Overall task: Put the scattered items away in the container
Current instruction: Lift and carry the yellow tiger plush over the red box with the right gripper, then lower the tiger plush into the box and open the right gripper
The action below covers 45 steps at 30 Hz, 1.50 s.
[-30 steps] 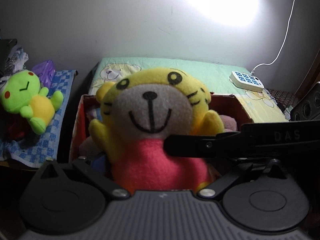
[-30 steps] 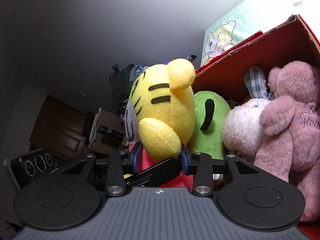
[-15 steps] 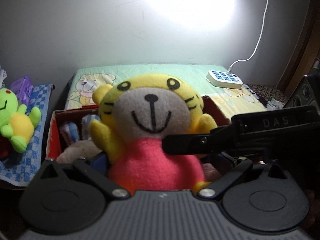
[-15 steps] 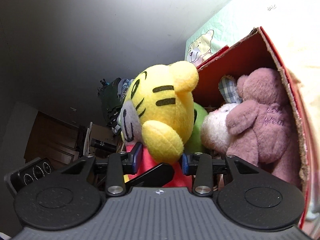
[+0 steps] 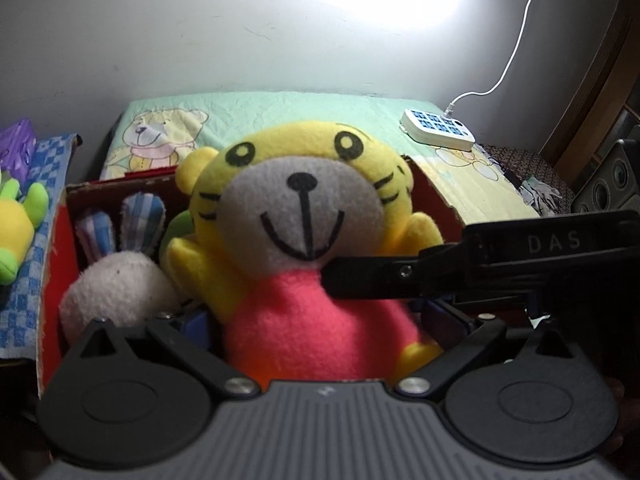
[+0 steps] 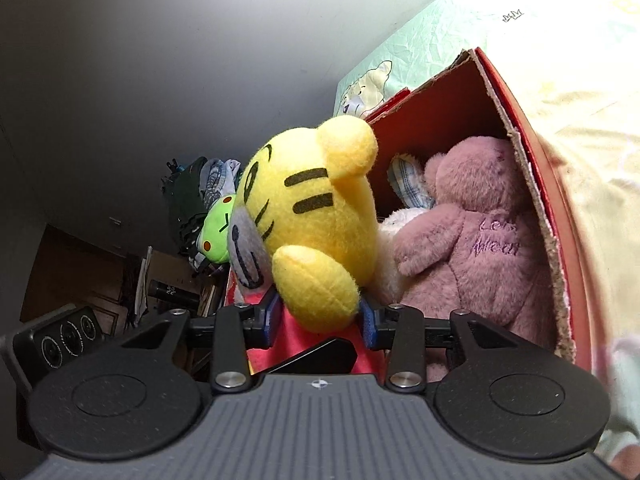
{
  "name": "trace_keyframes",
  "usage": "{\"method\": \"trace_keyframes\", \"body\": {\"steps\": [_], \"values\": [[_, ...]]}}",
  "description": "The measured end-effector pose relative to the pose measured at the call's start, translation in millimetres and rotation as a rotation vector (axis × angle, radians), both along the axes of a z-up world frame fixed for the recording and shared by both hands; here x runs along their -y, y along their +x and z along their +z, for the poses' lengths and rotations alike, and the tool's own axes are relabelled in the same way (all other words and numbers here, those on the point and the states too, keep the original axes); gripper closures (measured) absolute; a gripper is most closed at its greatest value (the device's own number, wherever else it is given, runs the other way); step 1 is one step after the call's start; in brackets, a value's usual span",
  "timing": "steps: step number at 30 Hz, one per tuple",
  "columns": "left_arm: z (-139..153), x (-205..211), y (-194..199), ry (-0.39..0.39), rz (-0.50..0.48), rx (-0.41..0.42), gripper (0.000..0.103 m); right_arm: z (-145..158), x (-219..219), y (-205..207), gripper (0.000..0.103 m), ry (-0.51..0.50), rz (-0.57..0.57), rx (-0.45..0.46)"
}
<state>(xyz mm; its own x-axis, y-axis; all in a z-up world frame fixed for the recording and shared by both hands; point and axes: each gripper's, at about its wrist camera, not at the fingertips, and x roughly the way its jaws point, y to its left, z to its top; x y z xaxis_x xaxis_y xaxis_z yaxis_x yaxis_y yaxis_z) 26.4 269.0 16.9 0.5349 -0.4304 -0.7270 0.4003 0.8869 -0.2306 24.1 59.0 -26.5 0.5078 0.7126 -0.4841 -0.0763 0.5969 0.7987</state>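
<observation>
Over the open red cardboard box (image 5: 54,240) hangs a yellow plush tiger with a grey muzzle and a pink felt body (image 5: 304,240), facing the left wrist camera. The left gripper (image 5: 316,320) has its blue pads at either side of the pink body, low down; they look pressed into the felt, though the toy hides most of both fingers. The right gripper (image 6: 318,316) comes in from the tiger's side, and its blue pads (image 6: 272,316) clamp the pink body just below a yellow paw, so this gripper is closed on the toy. In the left wrist view one black finger of the right gripper crosses in front of the tiger's chest, its tip touching the felt under the chin.

Inside the box, a white plush rabbit with blue checked ears (image 5: 116,288) sits at the left, and a mauve plush bear with stitched lettering on its back (image 6: 480,248) leans against the right wall. Something green shows behind the tiger's arm; I cannot tell what it is. Outside the box, a lime-green and yellow plush frog (image 5: 18,228) lies on a blue checked cloth (image 5: 44,184). Beyond the box spreads a pale green sheet printed with cartoon bears (image 5: 280,116), and on it rests a white power strip (image 5: 438,134) with a white cable running up the wall.
</observation>
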Motion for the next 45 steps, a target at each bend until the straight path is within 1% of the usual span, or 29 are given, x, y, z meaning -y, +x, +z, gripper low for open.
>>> {"method": "trace_keyframes", "body": {"steps": [3, 5, 7, 9, 12, 15, 18, 21, 23, 26, 30, 33, 35, 37, 41, 45], "values": [[-2, 1, -2, 0.016, 0.004, 0.003, 0.001, 2, -2, 0, 0.059, -0.020, 0.009, 0.009], [-1, 2, -3, 0.020, 0.003, 0.002, 0.001, 3, 0, -1, 0.052, -0.033, 0.000, 0.008], [0, 1, -3, 0.014, 0.005, -0.010, 0.001, 8, 0, -5, 0.043, -0.062, -0.004, 0.030], [1, -1, -2, 0.011, 0.010, -0.026, 0.001, 14, 0, -9, 0.038, -0.104, -0.001, 0.060], [4, 0, -2, 0.019, 0.018, -0.038, 0.001, 24, -2, -14, 0.038, -0.175, 0.006, 0.104], [8, 3, -5, 0.040, 0.024, -0.030, 0.001, 30, -4, -18, 0.037, -0.245, 0.002, 0.125], [12, 5, -8, 0.069, 0.034, -0.022, 0.001, 32, -6, -22, 0.036, -0.290, -0.009, 0.126], [13, 6, -8, 0.091, 0.051, -0.029, 0.001, 32, -4, -25, 0.036, -0.300, -0.025, 0.117], [15, 6, -10, 0.099, 0.063, -0.033, 0.001, 33, -3, -28, 0.036, -0.318, -0.040, 0.115], [19, 5, -14, 0.105, 0.080, -0.034, 0.001, 39, -4, -34, 0.036, -0.374, -0.068, 0.129], [28, 3, -22, 0.121, 0.108, -0.019, 0.001, 46, -2, -40, 0.036, -0.408, -0.095, 0.140], [34, 1, -29, 0.141, 0.139, -0.002, 0.001, 50, -6, -43, 0.036, -0.492, -0.109, 0.143], [36, -1, -32, 0.164, 0.166, 0.002, 0.001, 50, -9, -46, 0.035, -0.552, -0.119, 0.149], [35, -2, -35, 0.198, 0.195, -0.007, 0.001, 50, -12, -47, 0.029, -0.594, -0.126, 0.143], [34, -5, -41, 0.221, 0.245, -0.034, 0.001, 52, -17, -50, 0.028, -0.641, -0.116, 0.134], [34, -5, -47, 0.274, 0.296, -0.037, 0.001, 55, -26, -54, 0.023, -0.699, -0.109, 0.144]]}}
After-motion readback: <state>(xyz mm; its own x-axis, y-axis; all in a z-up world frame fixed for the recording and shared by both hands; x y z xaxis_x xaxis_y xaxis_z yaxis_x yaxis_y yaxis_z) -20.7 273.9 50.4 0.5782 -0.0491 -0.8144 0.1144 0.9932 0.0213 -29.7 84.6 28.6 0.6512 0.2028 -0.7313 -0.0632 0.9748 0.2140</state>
